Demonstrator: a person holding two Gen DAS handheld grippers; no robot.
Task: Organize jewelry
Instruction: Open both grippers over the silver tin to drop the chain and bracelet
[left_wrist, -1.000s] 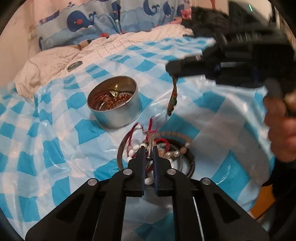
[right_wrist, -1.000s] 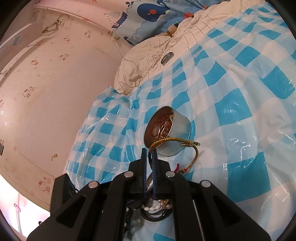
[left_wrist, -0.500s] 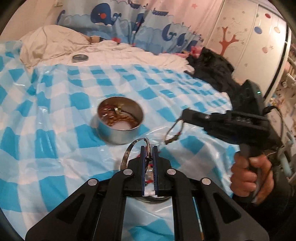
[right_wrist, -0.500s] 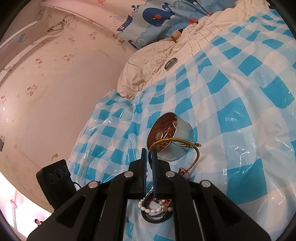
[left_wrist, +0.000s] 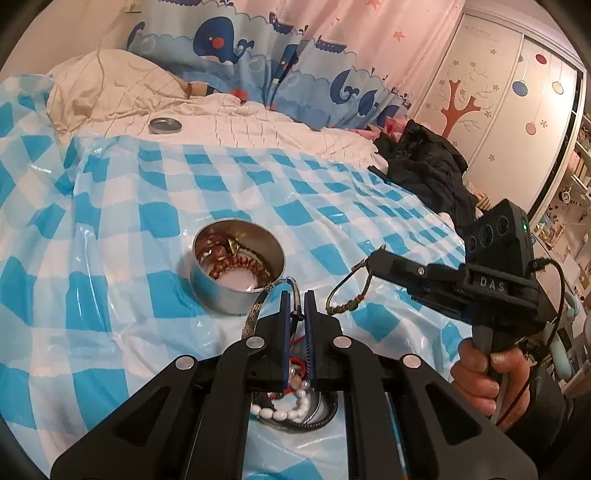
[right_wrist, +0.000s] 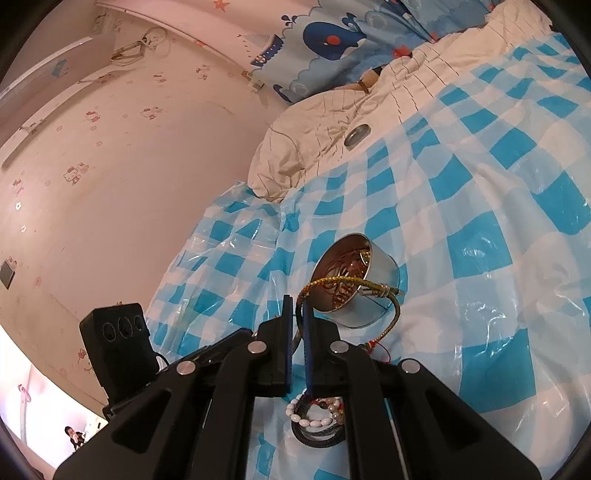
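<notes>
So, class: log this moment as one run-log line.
left gripper: shut on silver bangle | right gripper: shut on gold cord bracelet | tin: open, holds beads | both pieces lifted

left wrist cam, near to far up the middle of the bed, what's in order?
pile of bracelets under the left gripper → silver bangle pinched in it → round tin with beads inside → tin lid on the white bedding → whale curtain.
</notes>
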